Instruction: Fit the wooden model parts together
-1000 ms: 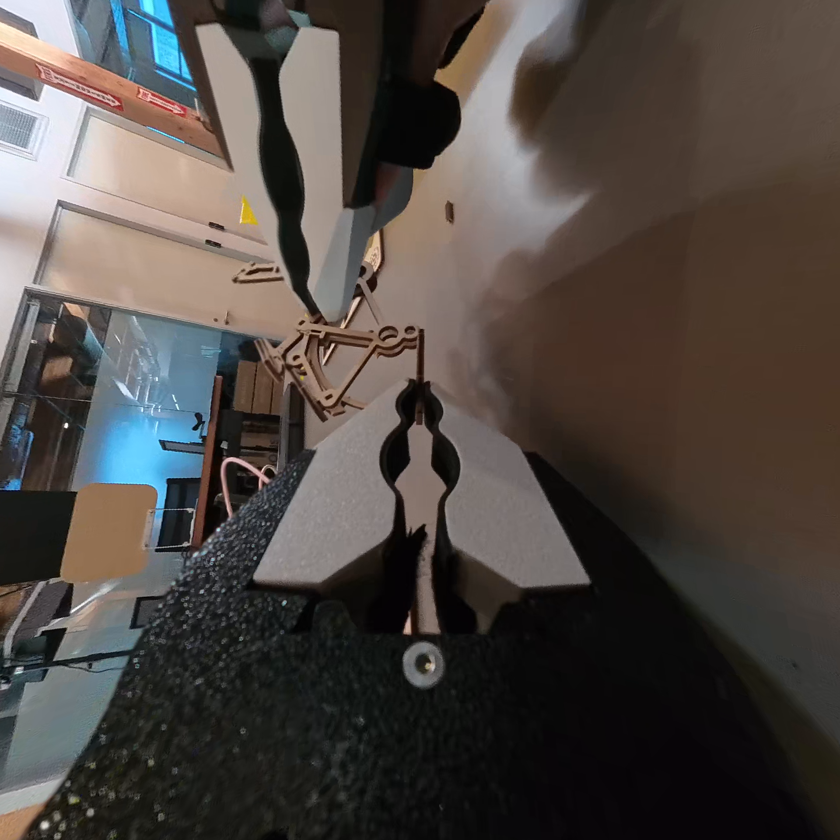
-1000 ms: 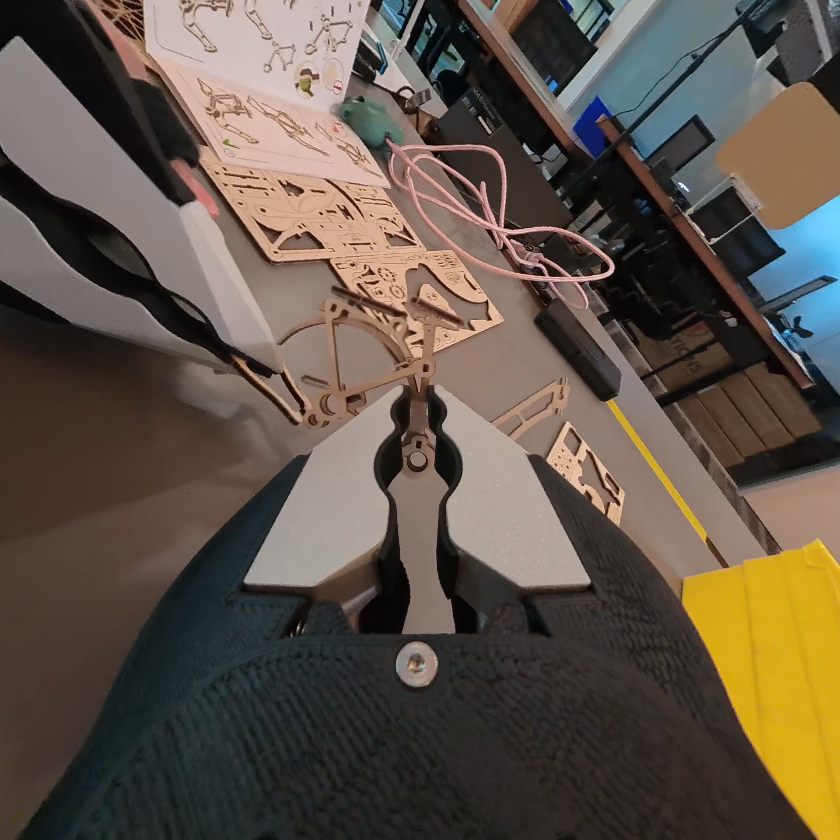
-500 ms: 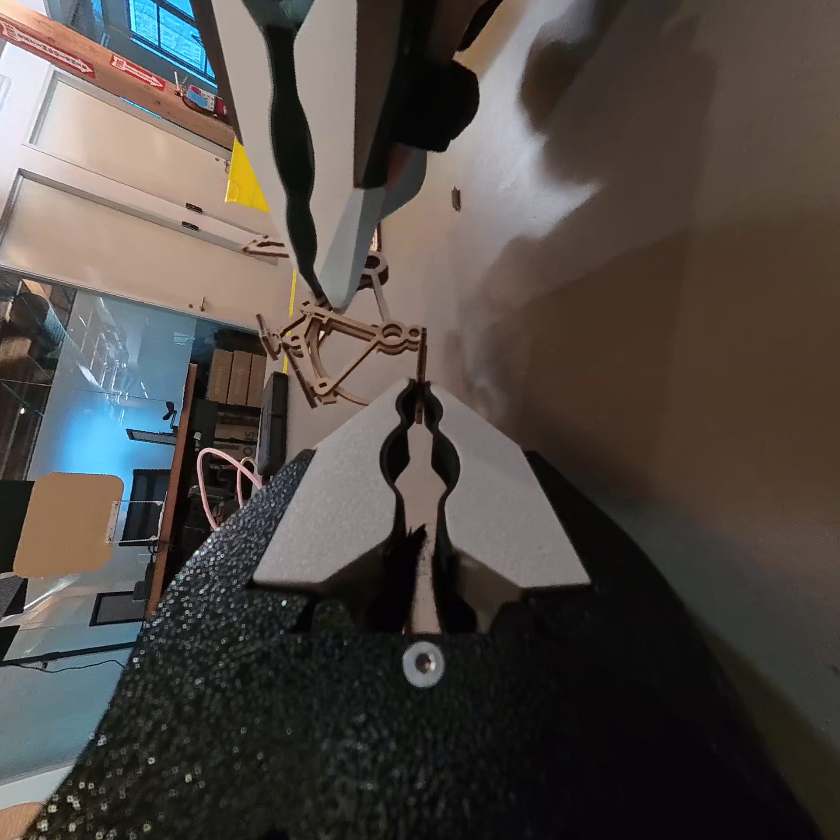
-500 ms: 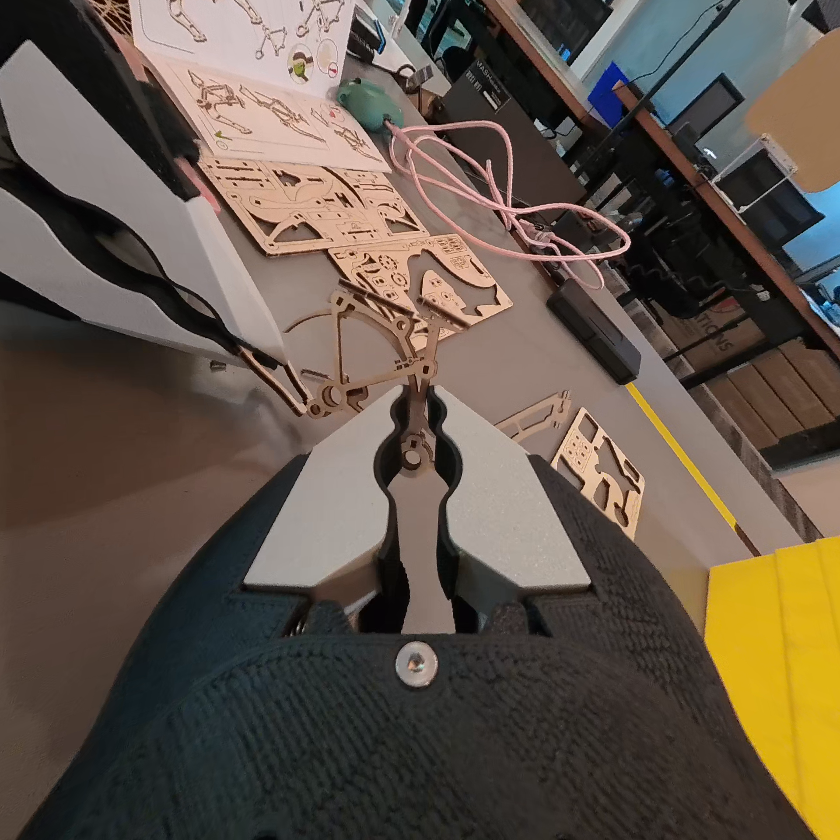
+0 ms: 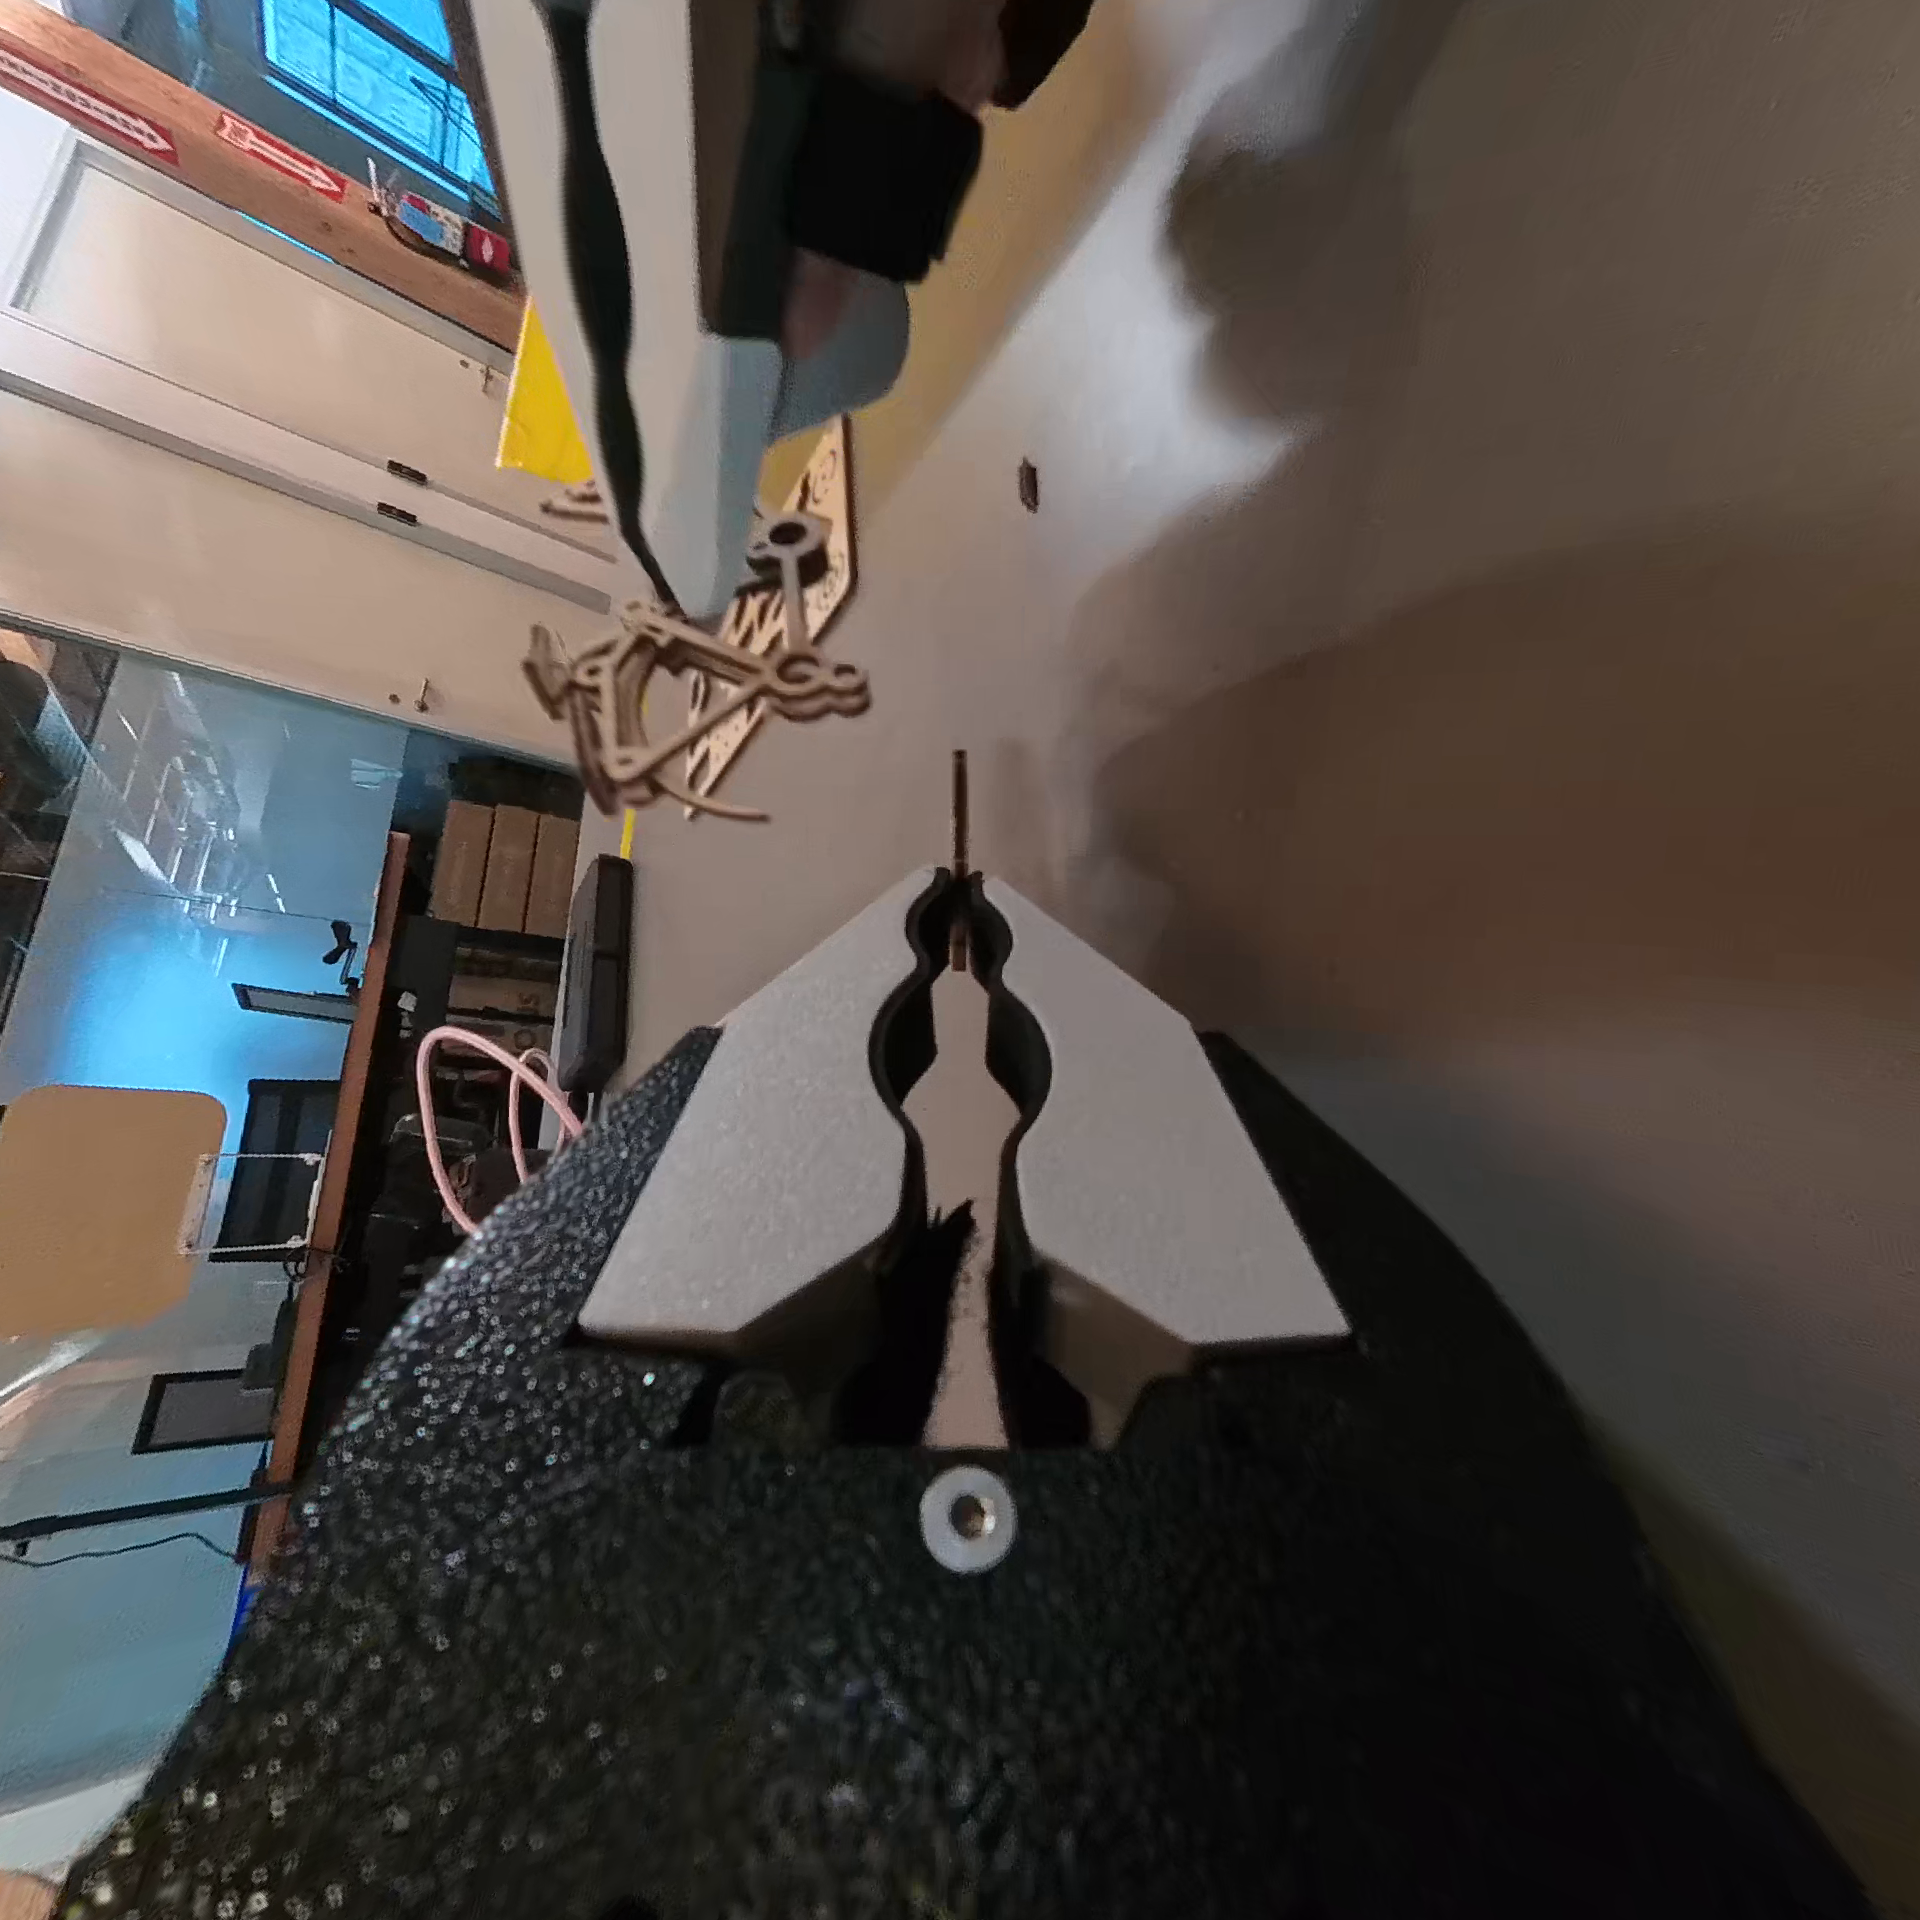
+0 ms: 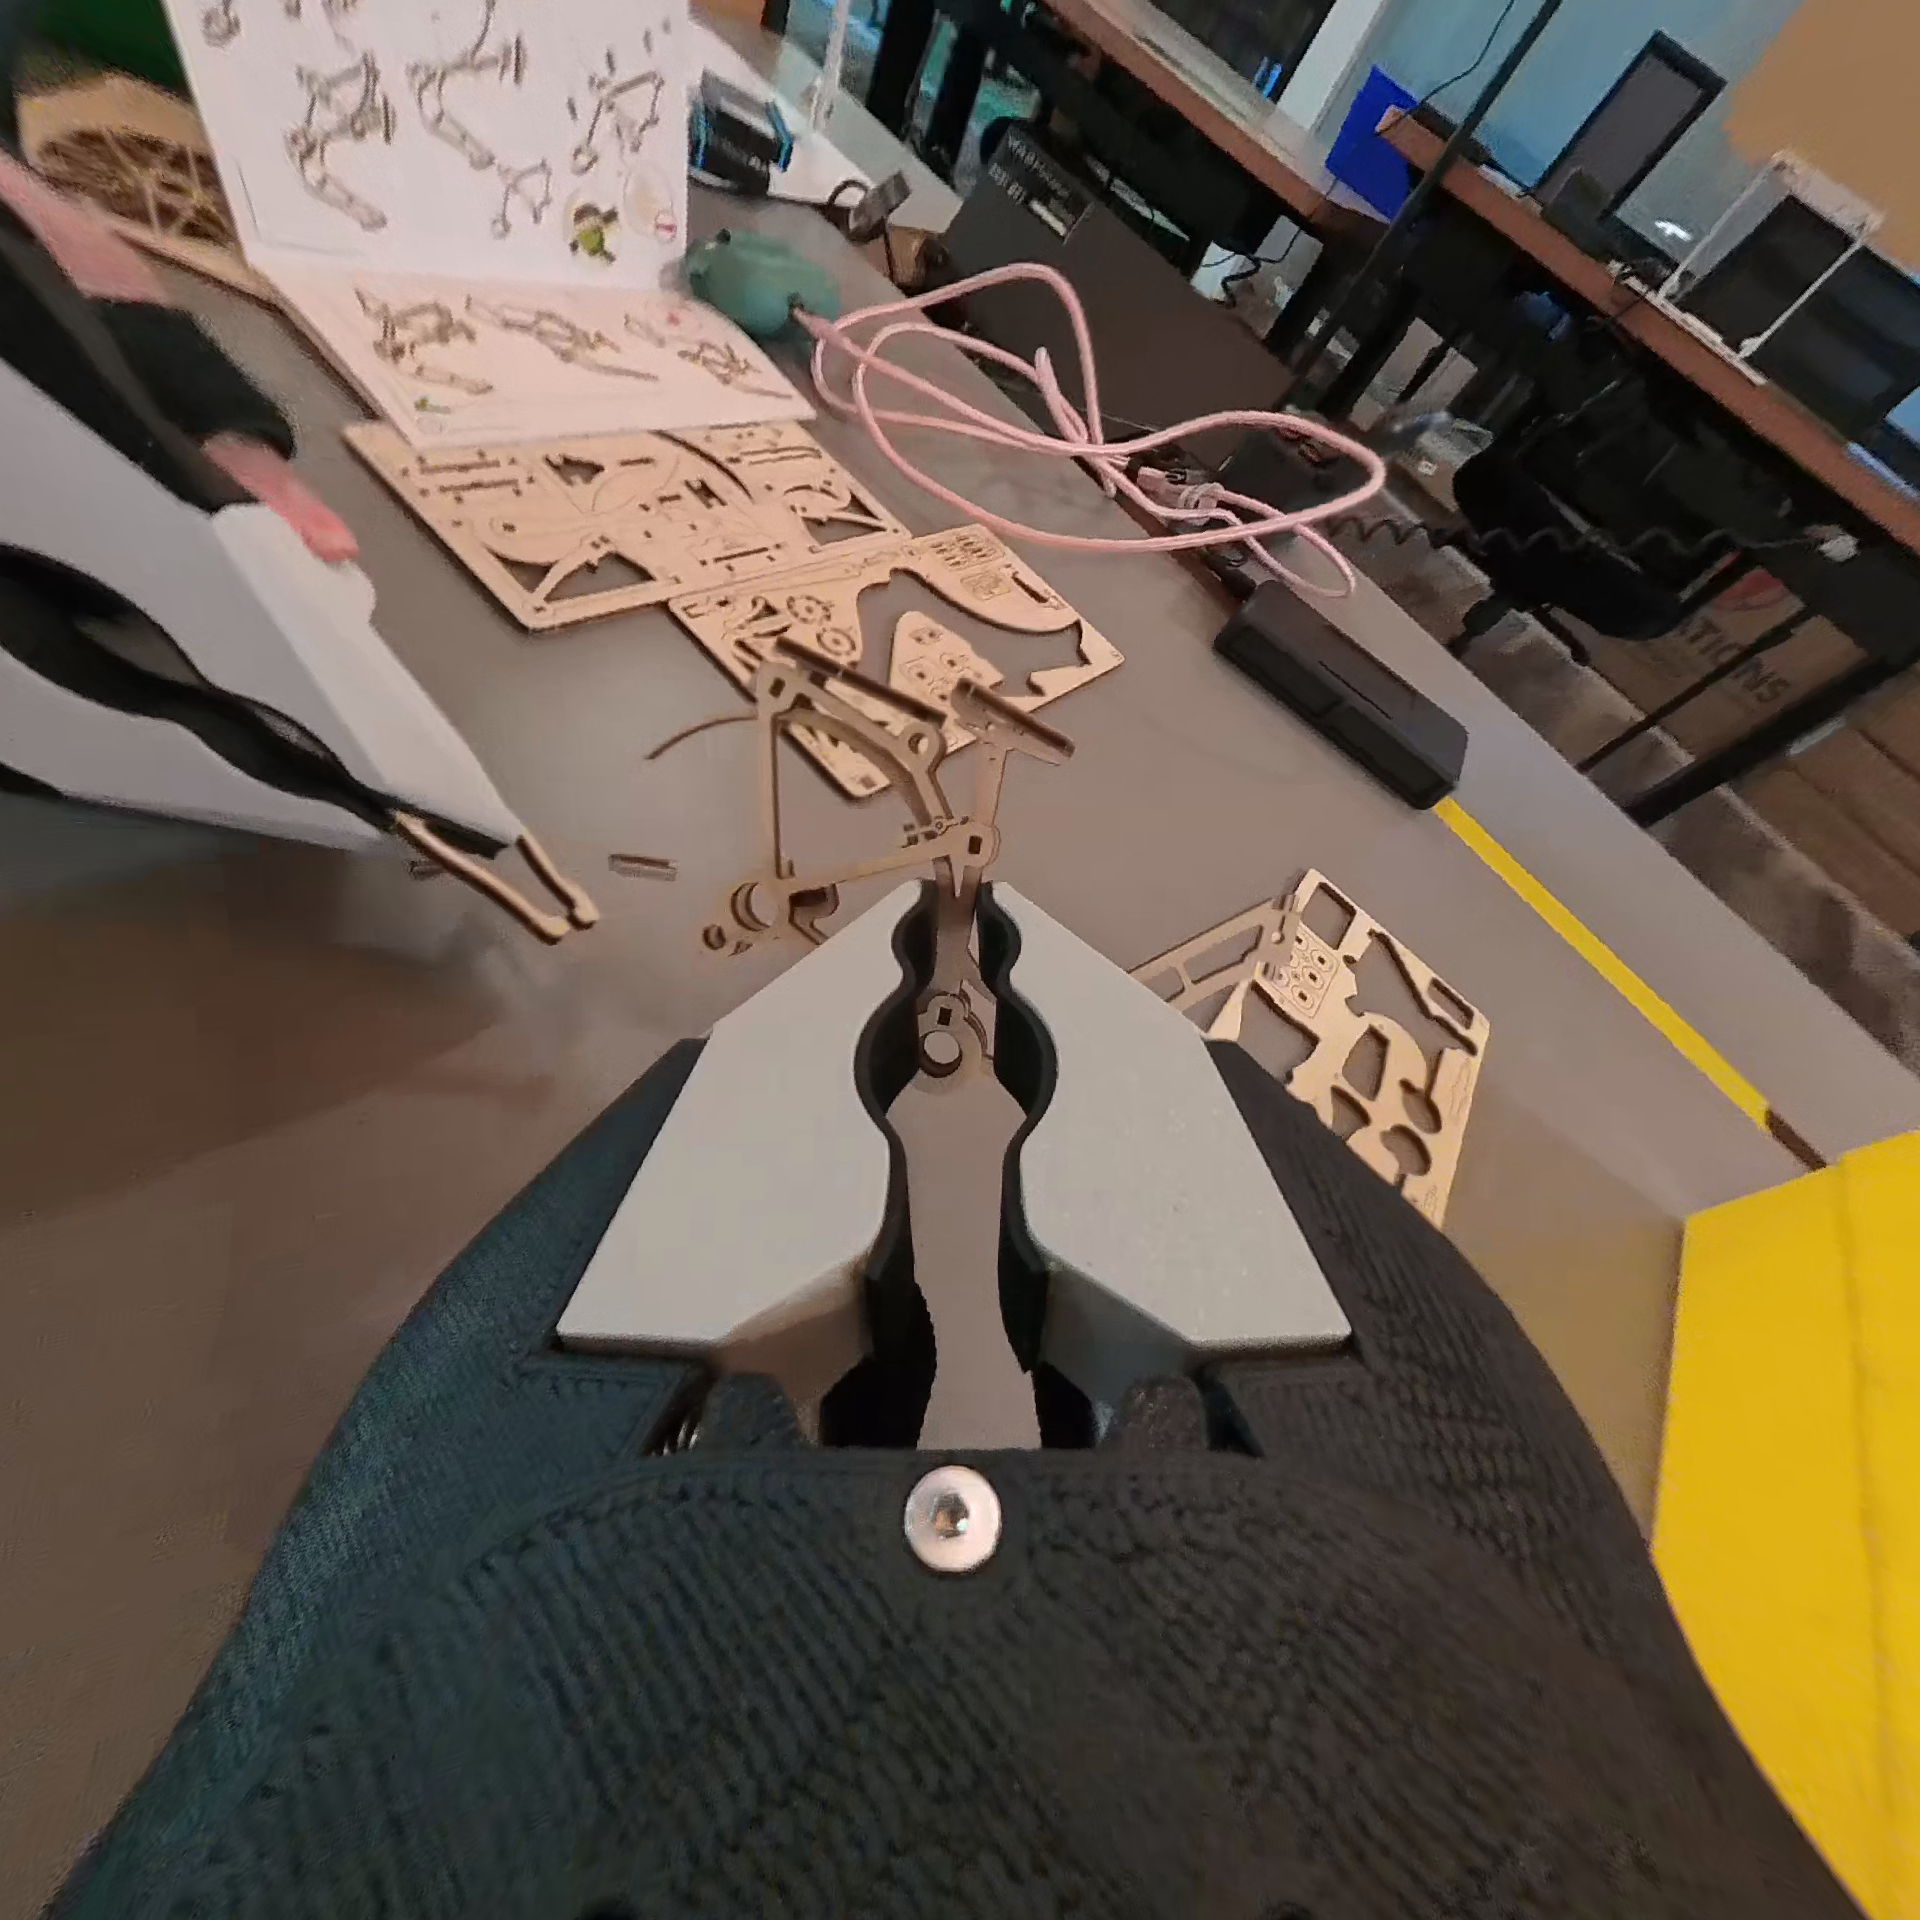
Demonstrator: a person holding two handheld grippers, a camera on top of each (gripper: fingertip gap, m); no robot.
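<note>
Right wrist view: the right tongs (image 6: 961, 914) are closed on the lower stem of the wooden frame assembly (image 6: 862, 800), holding it upright above the counter (image 6: 312, 1091) so its joint end faces the other part. Just left of the assembly, the left tongs (image 6: 488, 847) grip a thin wooden strip (image 6: 520, 883), its forked tip near but apart from the joint, apparently aligned for insertion. Beyond the assembly lie punched wooden sheets (image 6: 665, 520), then an instruction booklet (image 6: 468, 156) and a pink cable (image 6: 1091, 416).
</note>
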